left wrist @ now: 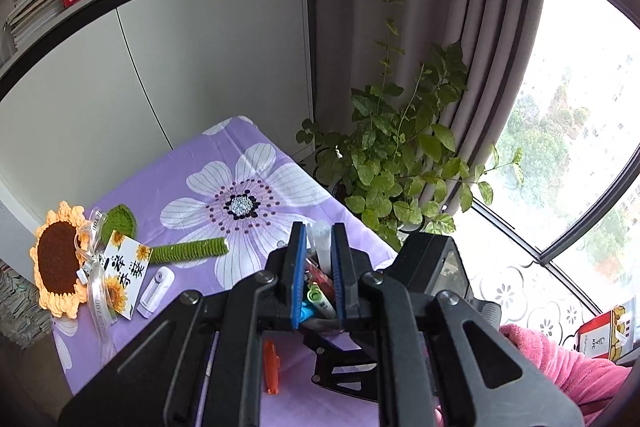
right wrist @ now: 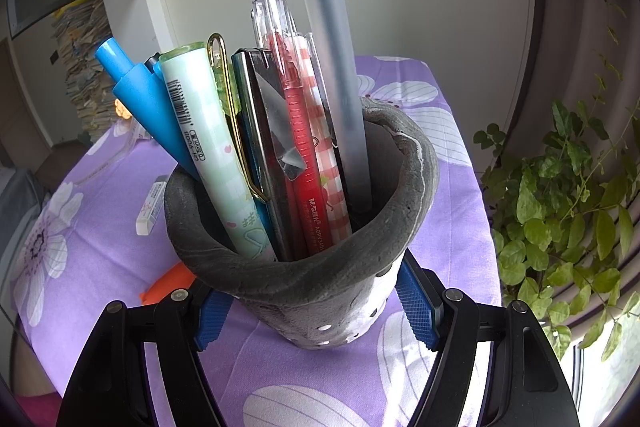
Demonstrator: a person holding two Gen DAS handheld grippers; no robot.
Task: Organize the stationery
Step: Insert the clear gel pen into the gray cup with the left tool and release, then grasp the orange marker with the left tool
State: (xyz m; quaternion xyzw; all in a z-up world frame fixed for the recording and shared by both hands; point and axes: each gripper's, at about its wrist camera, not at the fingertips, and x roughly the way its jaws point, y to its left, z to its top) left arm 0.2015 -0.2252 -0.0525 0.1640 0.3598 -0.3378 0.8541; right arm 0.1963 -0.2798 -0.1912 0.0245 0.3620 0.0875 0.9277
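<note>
A grey felt pen cup (right wrist: 320, 291) stands on the purple flowered cloth and holds several pens: a blue one (right wrist: 148, 99), a pale green one (right wrist: 212, 151), a red one (right wrist: 308, 167). My right gripper (right wrist: 316, 315) is shut on the cup, its blue pads against both sides. My left gripper (left wrist: 318, 267) is above the cup, shut on a frosted white pen (left wrist: 321, 245) whose long barrel (right wrist: 332, 39) reaches down into the cup.
A crochet sunflower (left wrist: 60, 259) with a card, a white correction tape (left wrist: 156, 291) and an orange item (left wrist: 271, 363) lie on the cloth. A white eraser (right wrist: 151, 205) lies left of the cup. A potted plant (left wrist: 400, 155) stands past the table's right edge.
</note>
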